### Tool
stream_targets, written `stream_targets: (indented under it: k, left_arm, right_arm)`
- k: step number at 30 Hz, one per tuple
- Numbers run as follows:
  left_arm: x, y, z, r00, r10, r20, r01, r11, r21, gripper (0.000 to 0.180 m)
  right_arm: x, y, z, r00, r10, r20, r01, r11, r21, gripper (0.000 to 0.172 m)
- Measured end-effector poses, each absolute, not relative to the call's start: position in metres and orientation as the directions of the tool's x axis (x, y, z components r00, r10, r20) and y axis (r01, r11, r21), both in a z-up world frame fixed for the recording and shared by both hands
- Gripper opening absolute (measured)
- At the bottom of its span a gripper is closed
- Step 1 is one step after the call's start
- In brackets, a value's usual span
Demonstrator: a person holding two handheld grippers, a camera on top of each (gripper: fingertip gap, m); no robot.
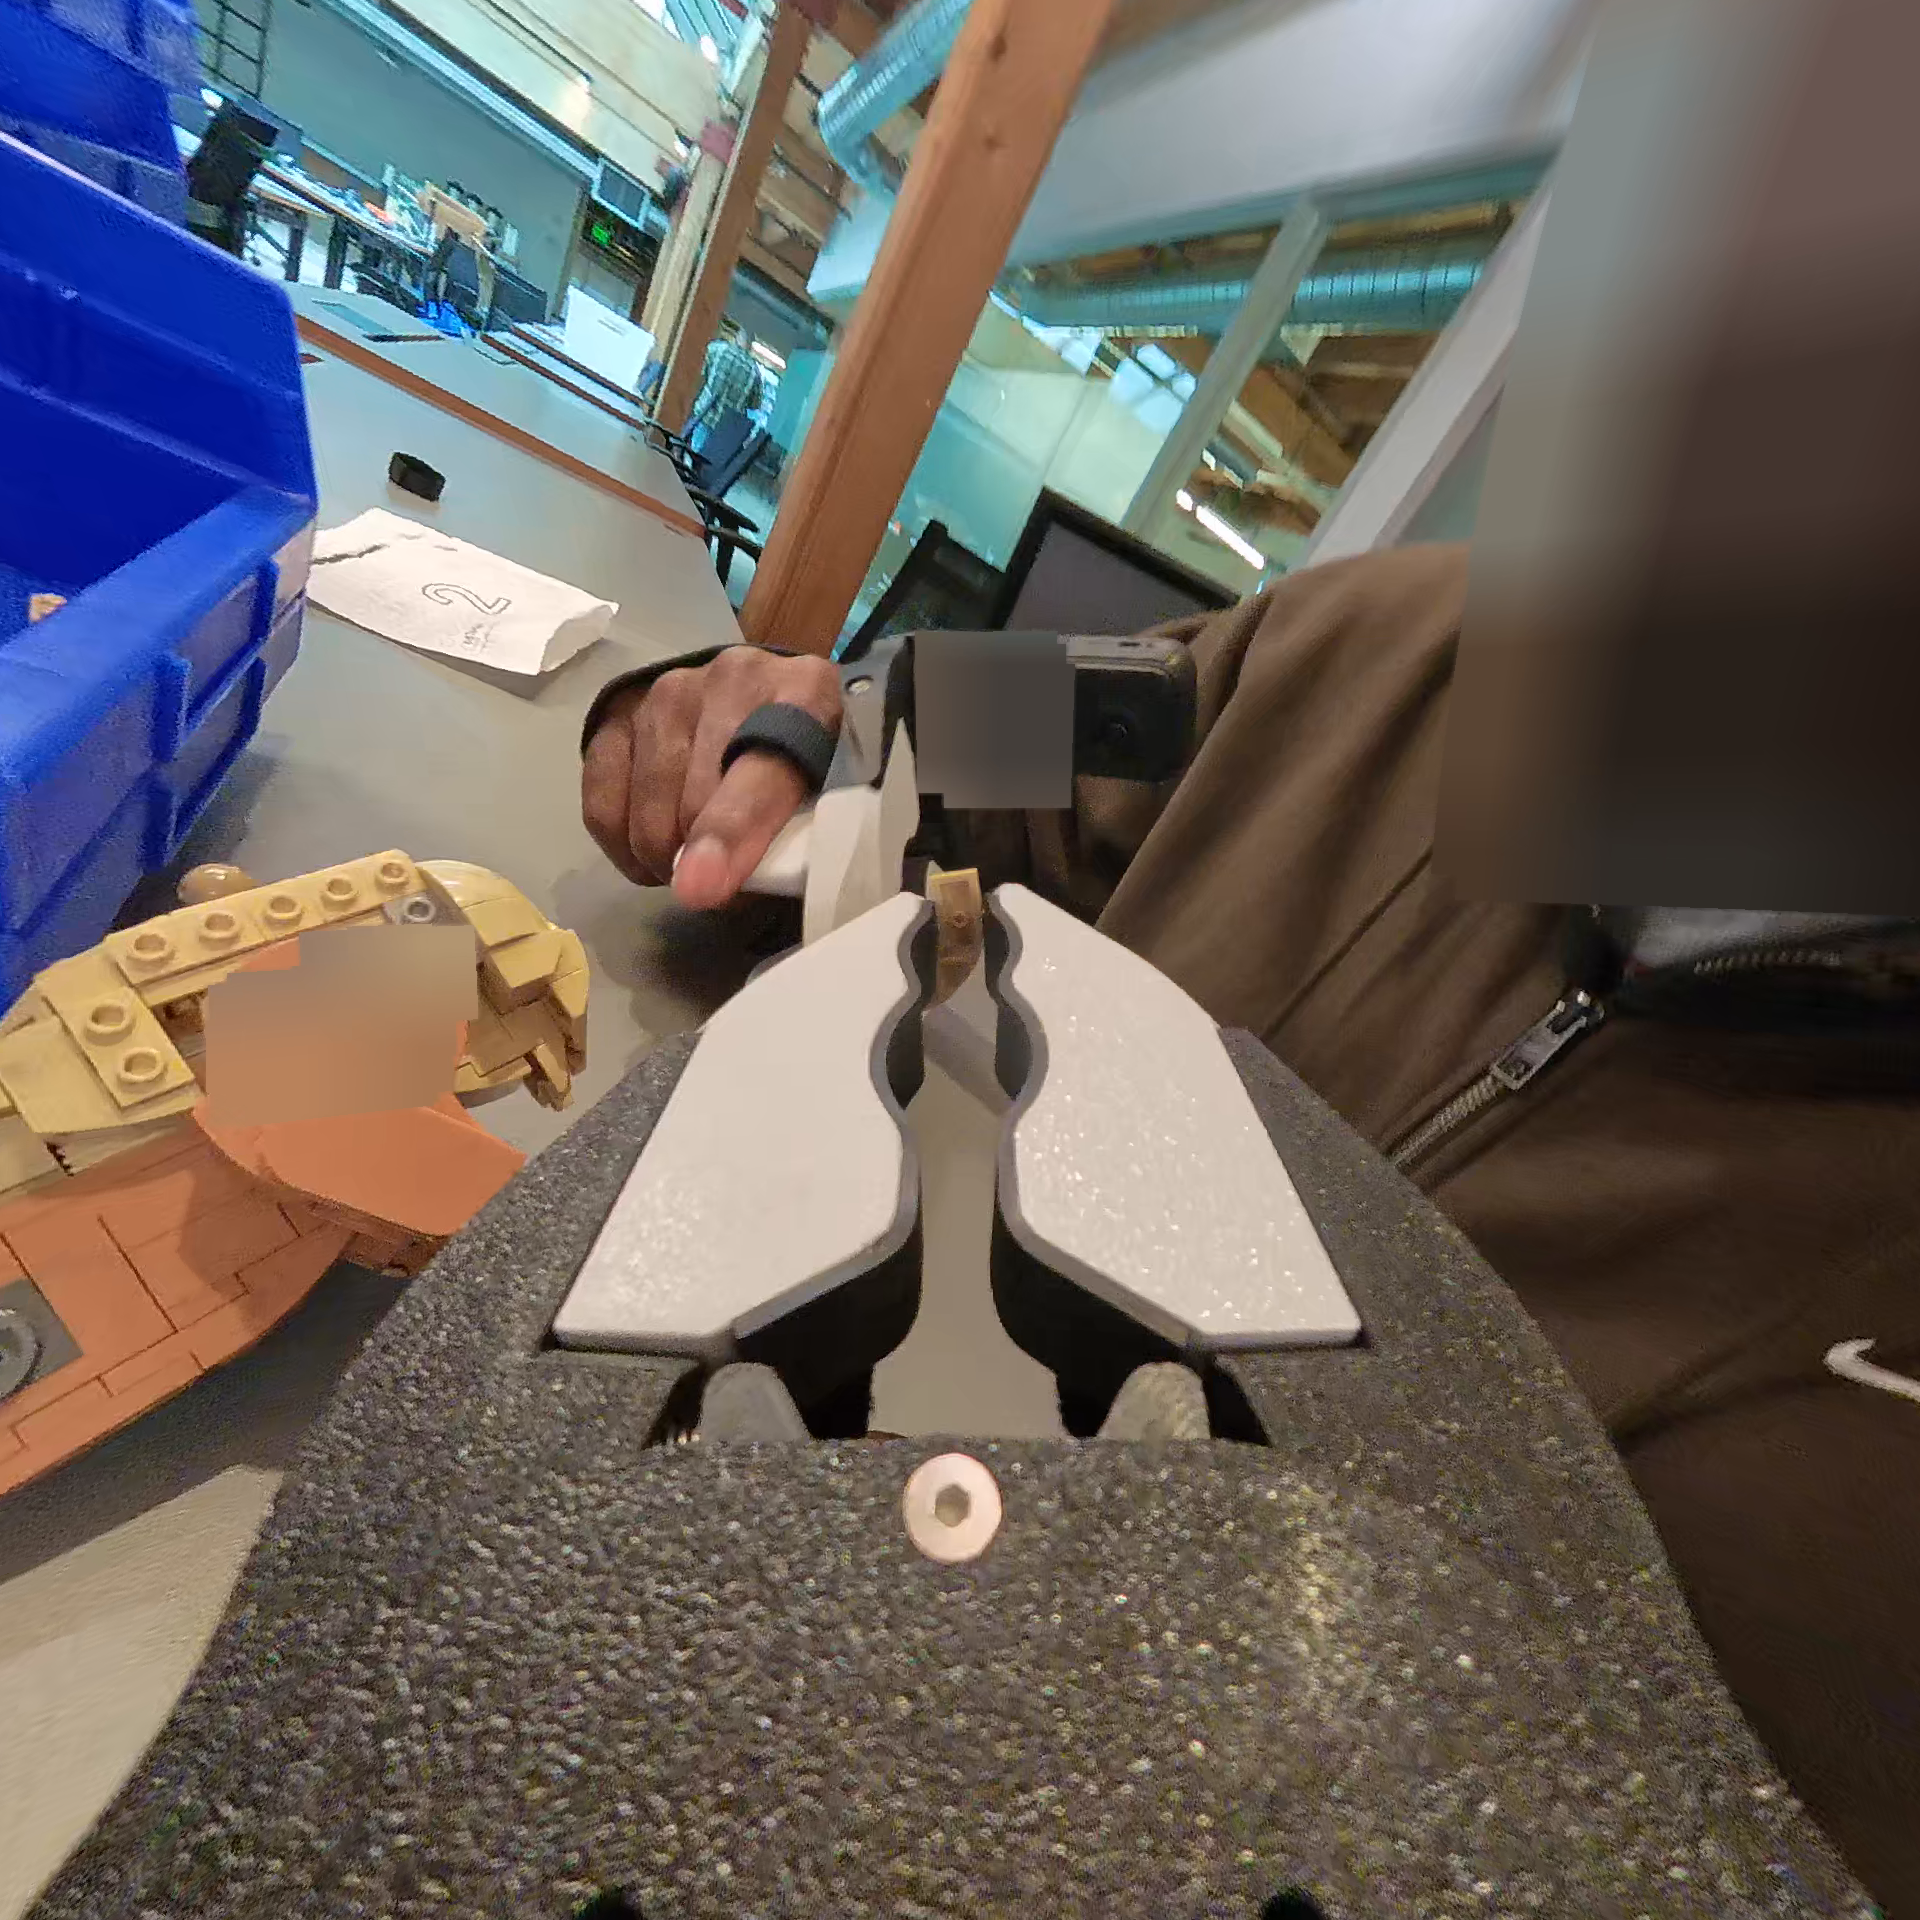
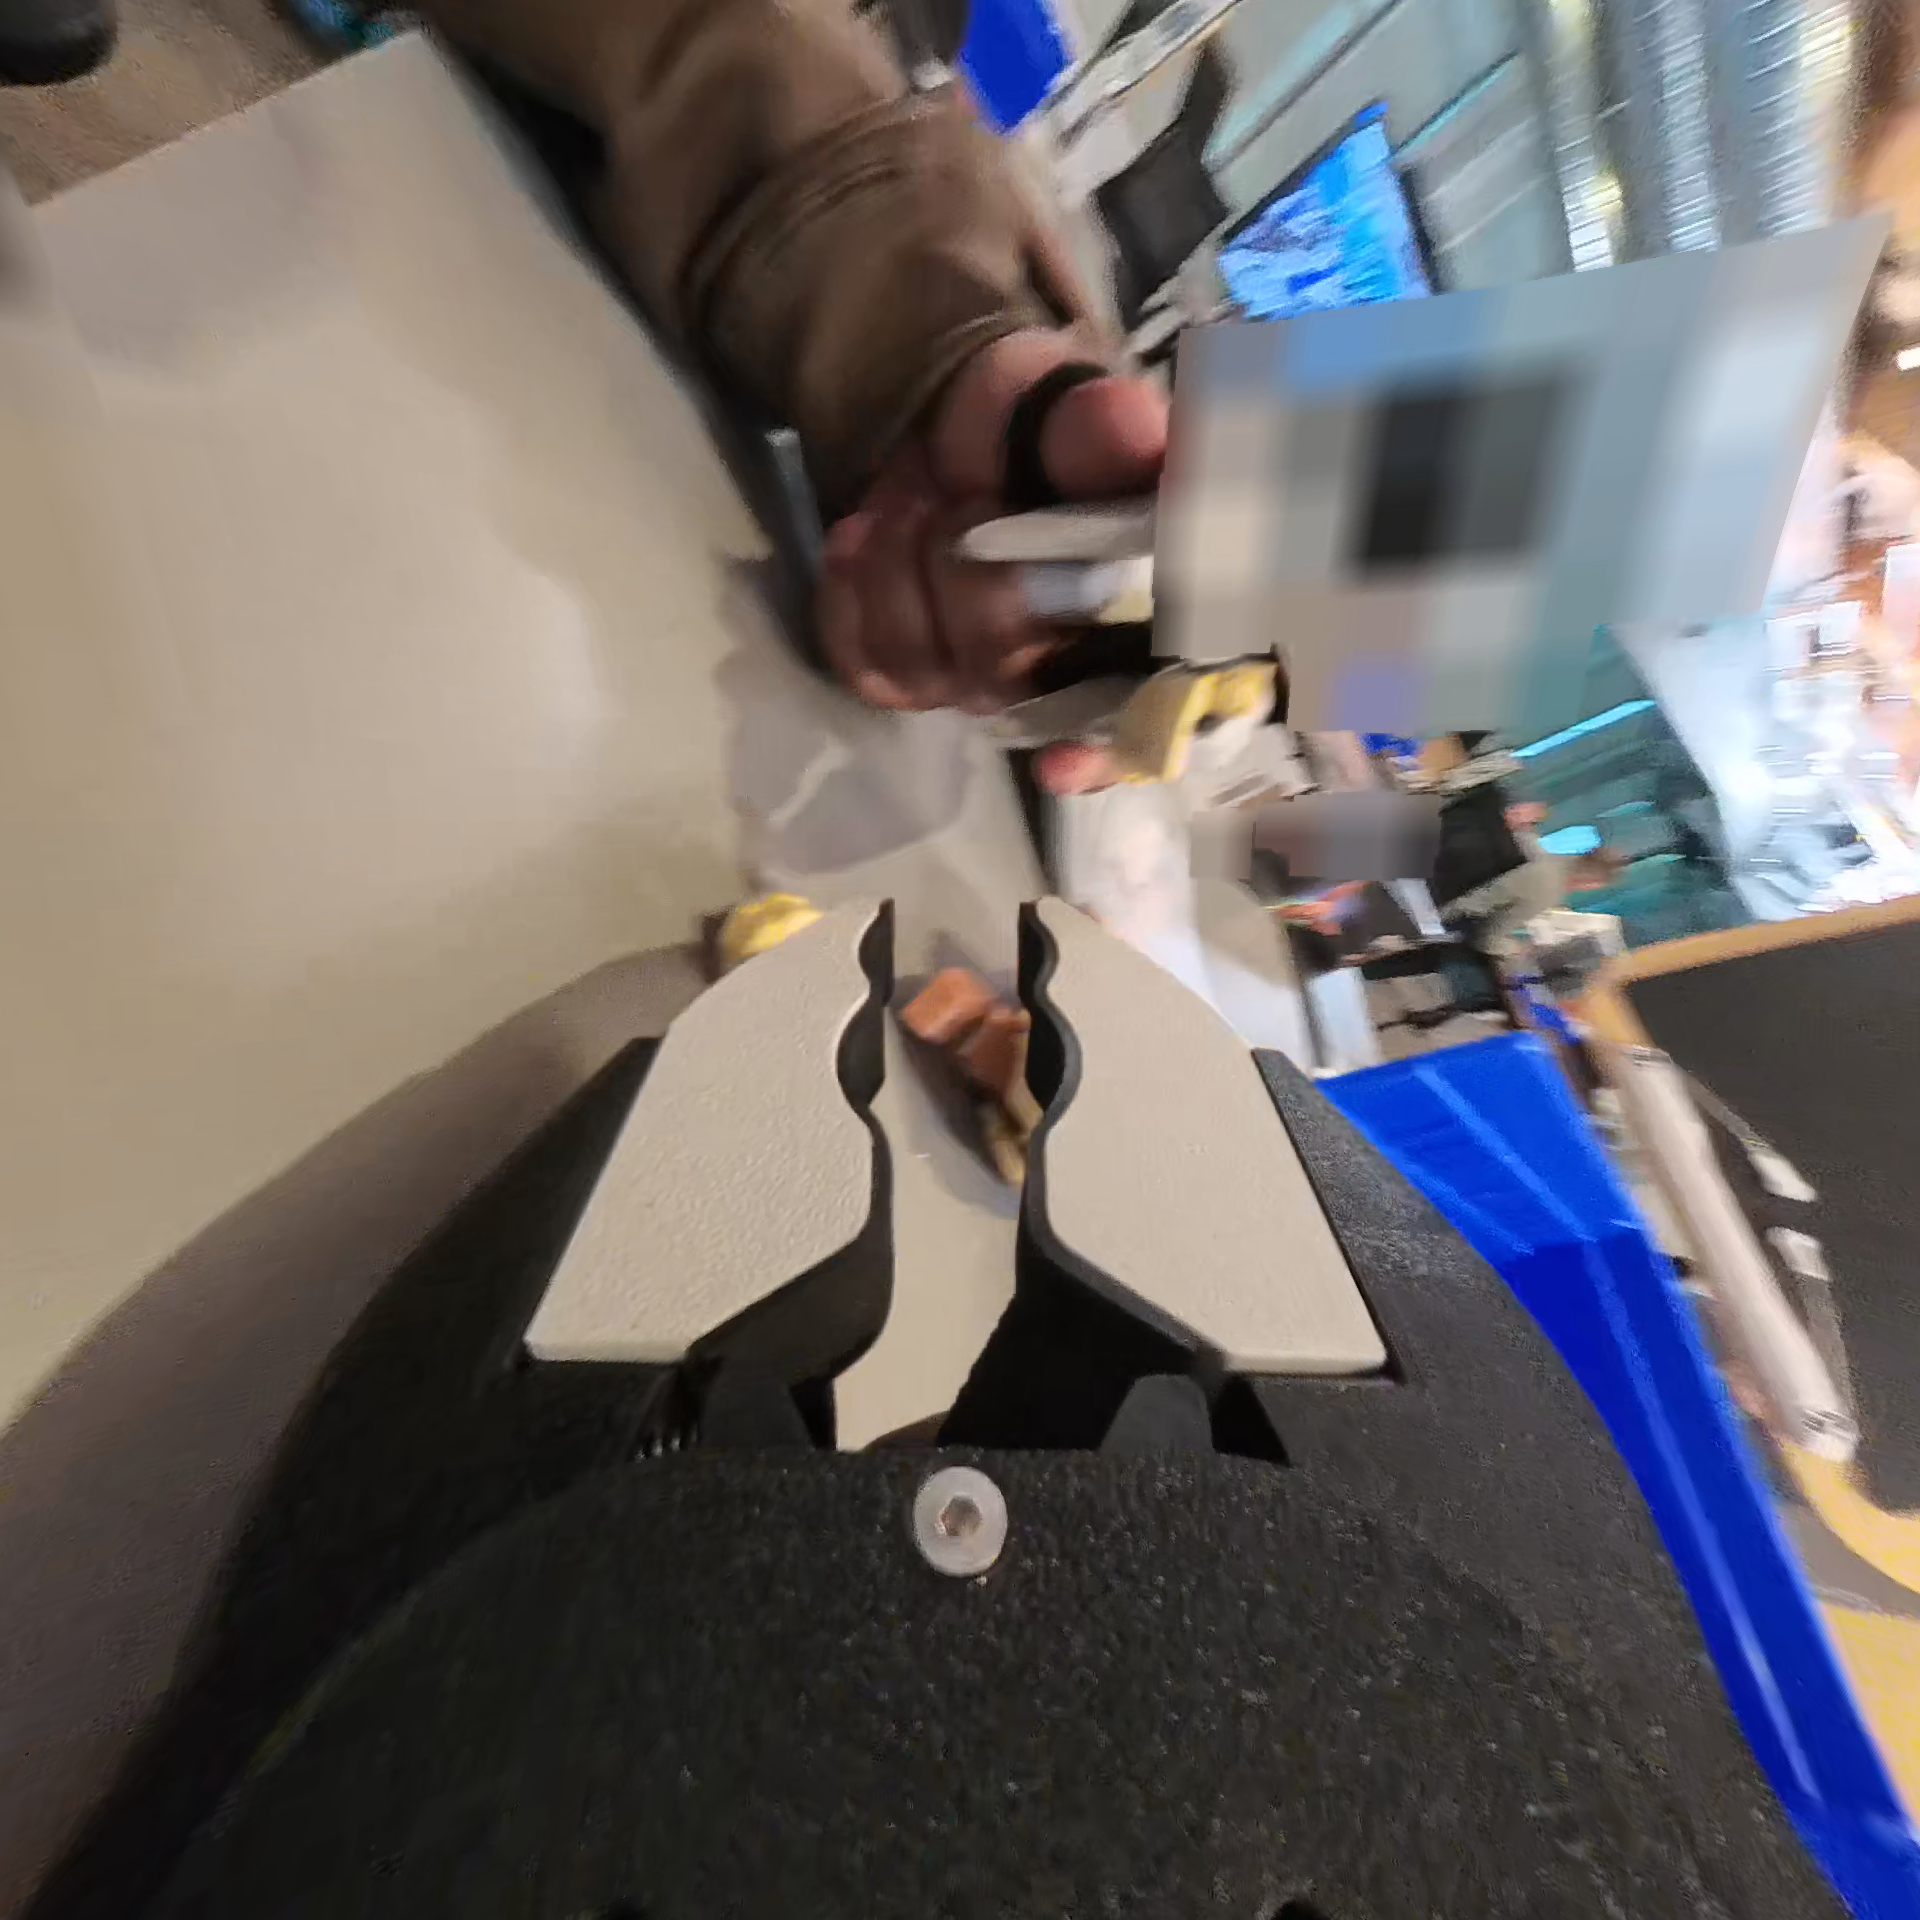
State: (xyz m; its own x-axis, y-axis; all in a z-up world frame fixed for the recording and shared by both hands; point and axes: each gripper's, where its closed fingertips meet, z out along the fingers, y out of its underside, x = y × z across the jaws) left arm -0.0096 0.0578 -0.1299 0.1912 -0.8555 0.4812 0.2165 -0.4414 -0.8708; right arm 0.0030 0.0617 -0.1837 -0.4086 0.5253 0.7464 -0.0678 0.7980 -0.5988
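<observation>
My left gripper [image 1: 956, 906] is shut on a small tan brick piece [image 1: 954, 930], which stands upright between the fingertips above the grey table [image 1: 447, 748]. The same piece shows blurred in the right wrist view [image 2: 1195, 717], up and to the right of my right gripper [image 2: 956, 935]. My right gripper is open with nothing between its pads; brown and tan brick pieces [image 2: 961, 1023] lie on the table beyond the gap. In the left wrist view the right gripper [image 1: 857, 862] is just left of the held piece, gripped by a hand [image 1: 675, 769]. A tan and orange brick model [image 1: 156, 1268] lies at the left.
A blue bin [image 1: 125, 499] stands at the far left and also shows in the right wrist view [image 2: 1558, 1195]. A white paper towel [image 1: 457, 603] and a small black object [image 1: 416, 475] lie farther back. The person's brown jacket [image 1: 1403, 935] fills the right. The left gripper's tips are roughly 5 cm from the right gripper's.
</observation>
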Motion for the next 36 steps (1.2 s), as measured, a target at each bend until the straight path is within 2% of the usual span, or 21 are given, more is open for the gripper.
stream_targets:
  k: [3,6,10,13,16,27,31,36]
  left_arm:
    - [-0.010,0.066,-0.128,0.181,-0.807,0.562,0.286,-0.504,-0.815,0.008]
    - [-0.007,0.070,-0.130,0.179,-0.771,0.611,0.309,-0.546,-0.779,0.008]
    - [-0.002,0.072,-0.133,0.201,-0.767,0.609,0.302,-0.543,-0.783,0.008]
    - [-0.002,0.073,-0.134,0.223,-0.768,0.600,0.298,-0.533,-0.792,0.008]
    - [-0.002,0.073,-0.135,0.246,-0.781,0.574,0.275,-0.511,-0.814,0.008]
    - [0.004,0.064,-0.140,0.285,-0.840,0.462,0.148,-0.438,-0.887,0.009]
    - [0.004,0.065,-0.138,0.276,-0.836,0.474,0.171,-0.443,-0.880,0.008]
    - [0.004,0.066,-0.135,0.247,-0.815,0.524,0.223,-0.478,-0.850,0.008]
  right_arm:
    - [-0.001,0.069,-0.154,-0.237,0.544,0.805,-0.116,0.807,-0.579,0.025]
    - [-0.006,0.072,-0.144,-0.151,0.547,0.823,-0.113,0.818,-0.564,0.028]
    - [-0.013,0.069,-0.149,-0.159,0.580,0.799,-0.068,0.801,-0.595,0.029]
    - [-0.015,0.072,-0.146,-0.152,0.637,0.756,-0.050,0.759,-0.650,0.015]
    - [-0.013,0.071,-0.148,-0.192,0.670,0.717,-0.049,0.724,-0.688,0.013]
    - [-0.005,0.063,-0.152,-0.256,0.617,0.745,-0.082,0.753,-0.652,0.011]
    - [-0.004,0.063,-0.150,-0.249,0.616,0.747,-0.093,0.753,-0.652,0.011]
    - [-0.004,0.064,-0.148,-0.207,0.568,0.797,-0.102,0.797,-0.595,0.010]
